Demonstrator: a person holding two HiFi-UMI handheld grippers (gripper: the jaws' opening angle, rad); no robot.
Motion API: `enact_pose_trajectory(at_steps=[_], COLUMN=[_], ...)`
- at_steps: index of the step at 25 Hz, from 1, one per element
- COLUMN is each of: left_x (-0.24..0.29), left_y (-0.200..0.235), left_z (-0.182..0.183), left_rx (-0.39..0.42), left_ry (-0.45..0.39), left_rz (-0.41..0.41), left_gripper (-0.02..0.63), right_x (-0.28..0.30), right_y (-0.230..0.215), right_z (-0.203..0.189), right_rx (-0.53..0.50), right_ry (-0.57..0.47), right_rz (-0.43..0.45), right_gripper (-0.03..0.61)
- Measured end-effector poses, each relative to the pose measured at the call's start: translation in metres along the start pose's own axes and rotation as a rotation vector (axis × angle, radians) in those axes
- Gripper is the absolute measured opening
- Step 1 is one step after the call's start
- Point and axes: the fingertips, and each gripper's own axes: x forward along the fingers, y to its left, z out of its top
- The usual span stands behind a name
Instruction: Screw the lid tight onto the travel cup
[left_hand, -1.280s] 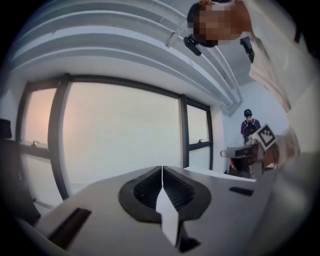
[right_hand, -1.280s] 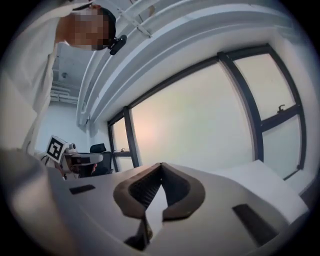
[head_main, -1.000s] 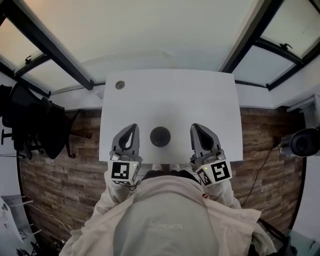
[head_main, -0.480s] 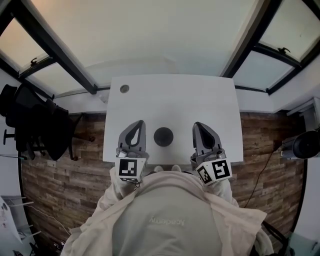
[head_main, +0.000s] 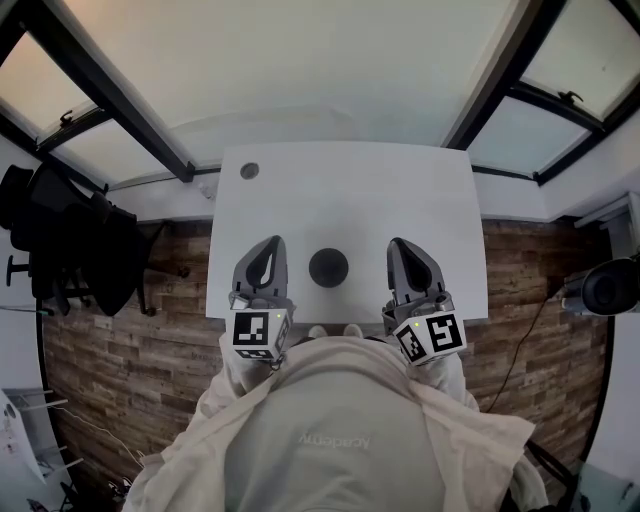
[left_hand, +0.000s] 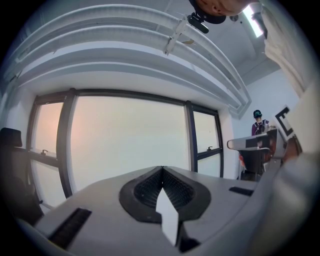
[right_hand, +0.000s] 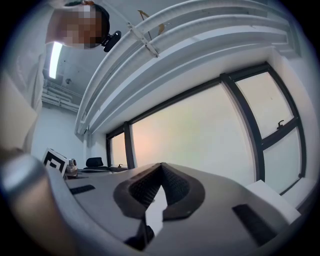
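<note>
In the head view a dark round travel cup (head_main: 328, 268), seen from above, stands on the white table (head_main: 350, 195) near its front edge. My left gripper (head_main: 268, 246) is held to the left of the cup and my right gripper (head_main: 400, 248) to its right, both apart from it. Each is shut with nothing between its jaws. In the left gripper view the left gripper (left_hand: 162, 169) points up at the windows, and in the right gripper view the right gripper (right_hand: 161, 165) does the same. Neither gripper view shows the cup. I cannot tell whether the lid sits on the cup.
A small round grey disc (head_main: 249, 171) lies at the table's far left corner. A black office chair (head_main: 60, 240) stands left of the table. Wood-plank floor (head_main: 130, 330) surrounds the table. Large windows (left_hand: 125, 140) fill the wall ahead. A person (left_hand: 259, 125) stands far off at the right.
The head view has shifted a little, so the table and cup sit slightly further right and lower in the picture. Both grippers keep their places either side of the cup.
</note>
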Motion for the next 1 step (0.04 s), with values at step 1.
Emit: enact_pose_trajectory(at_steps=[1], left_x=[-0.0004], left_y=[0.0018], left_z=[0.0001], left_rx=[-0.002], left_ry=[0.0], left_rz=[0.003], left_gripper=[0.008], right_x=[0.0007], right_y=[0.0005], right_z=[0.0002], right_rx=[0.004], right_ry=[-0.002], right_rz=[-0.001], right_gripper=[0.02])
